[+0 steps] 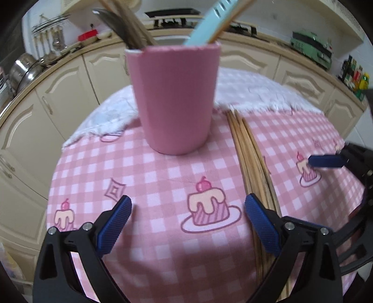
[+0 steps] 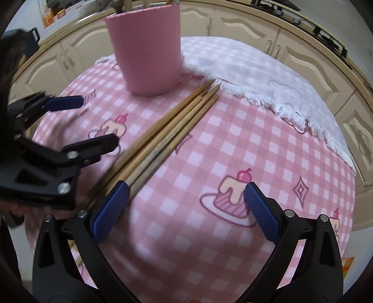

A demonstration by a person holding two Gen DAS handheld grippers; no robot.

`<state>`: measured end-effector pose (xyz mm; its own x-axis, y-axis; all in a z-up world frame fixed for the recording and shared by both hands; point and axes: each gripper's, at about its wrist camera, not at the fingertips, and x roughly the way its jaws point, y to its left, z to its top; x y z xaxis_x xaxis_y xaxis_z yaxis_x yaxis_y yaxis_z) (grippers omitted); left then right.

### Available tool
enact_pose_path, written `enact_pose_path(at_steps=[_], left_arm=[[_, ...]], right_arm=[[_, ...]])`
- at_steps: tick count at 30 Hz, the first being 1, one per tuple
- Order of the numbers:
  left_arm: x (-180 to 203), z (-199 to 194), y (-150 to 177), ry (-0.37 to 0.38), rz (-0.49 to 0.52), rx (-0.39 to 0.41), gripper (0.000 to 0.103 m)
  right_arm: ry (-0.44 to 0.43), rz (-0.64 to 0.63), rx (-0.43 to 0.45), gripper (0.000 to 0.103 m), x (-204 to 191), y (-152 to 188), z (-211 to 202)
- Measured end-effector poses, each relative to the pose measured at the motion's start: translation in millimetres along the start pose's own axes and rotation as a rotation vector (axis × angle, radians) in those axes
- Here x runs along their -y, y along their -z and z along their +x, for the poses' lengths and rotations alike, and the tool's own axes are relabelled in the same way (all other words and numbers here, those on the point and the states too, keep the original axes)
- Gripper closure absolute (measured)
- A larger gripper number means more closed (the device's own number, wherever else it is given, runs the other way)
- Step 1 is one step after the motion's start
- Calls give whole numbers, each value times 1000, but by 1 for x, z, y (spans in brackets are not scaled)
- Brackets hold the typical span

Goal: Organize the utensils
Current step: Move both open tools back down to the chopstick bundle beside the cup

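Both jaws wide open, empty; I'd pinch the chopsticks (image 2: 163, 130) mid-length, then tip them into the pink cup (image 1: 174, 98).

Cup (image 1: 173, 98): plain pink. Cloth (image 1: 163, 177): pink/white check w/ cake prints. Towel (image 2: 268, 77): white, fringed. Chopsticks (image 2: 163, 132): tan wood. Spatula (image 1: 209, 22): lt blue. Both tools black w/ blue ribbed pads (image 1: 115, 223). Cabinets (image 1: 35, 121): cream.

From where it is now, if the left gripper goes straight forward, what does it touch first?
Probably the tall pink cup: it stands directly ahead of the open left gripper, with only checked tablecloth between them. Depth is uncertain.
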<state>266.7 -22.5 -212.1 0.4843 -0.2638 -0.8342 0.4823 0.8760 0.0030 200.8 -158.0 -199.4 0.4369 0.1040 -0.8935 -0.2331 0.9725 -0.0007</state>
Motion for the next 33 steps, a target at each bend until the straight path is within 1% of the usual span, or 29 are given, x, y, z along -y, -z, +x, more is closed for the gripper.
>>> enact_pose_path(at_steps=[2, 7, 13, 17, 21, 24, 27, 32, 33], left_arm=[[5, 6, 0, -3, 26, -23, 7], [5, 10, -4, 19, 36, -51, 7], [2, 8, -7, 89, 2, -51, 7], [3, 9, -8, 95, 2, -54, 7], [1, 4, -8, 125, -11, -45, 7], [-1, 5, -7, 121, -17, -52, 7], [3, 9, -6, 78, 12, -60, 7], [8, 13, -10, 59, 29, -72, 7], [10, 15, -11, 43, 37, -76, 7]], right_arm=[[-7, 8, 6, 6, 1, 0, 1], [-22, 56, 27, 6, 4, 7, 0], [-44, 58, 49, 6, -3, 19, -6], [-51, 49, 56, 6, -10, 23, -7], [-56, 52, 64, 6, -9, 24, -7], [-50, 56, 73, 6, -10, 24, -7], [-39, 48, 77, 6, -12, 24, -6], [-10, 45, 45, 6, -13, 20, -6], [-1, 45, 46, 6, -13, 19, -6]])
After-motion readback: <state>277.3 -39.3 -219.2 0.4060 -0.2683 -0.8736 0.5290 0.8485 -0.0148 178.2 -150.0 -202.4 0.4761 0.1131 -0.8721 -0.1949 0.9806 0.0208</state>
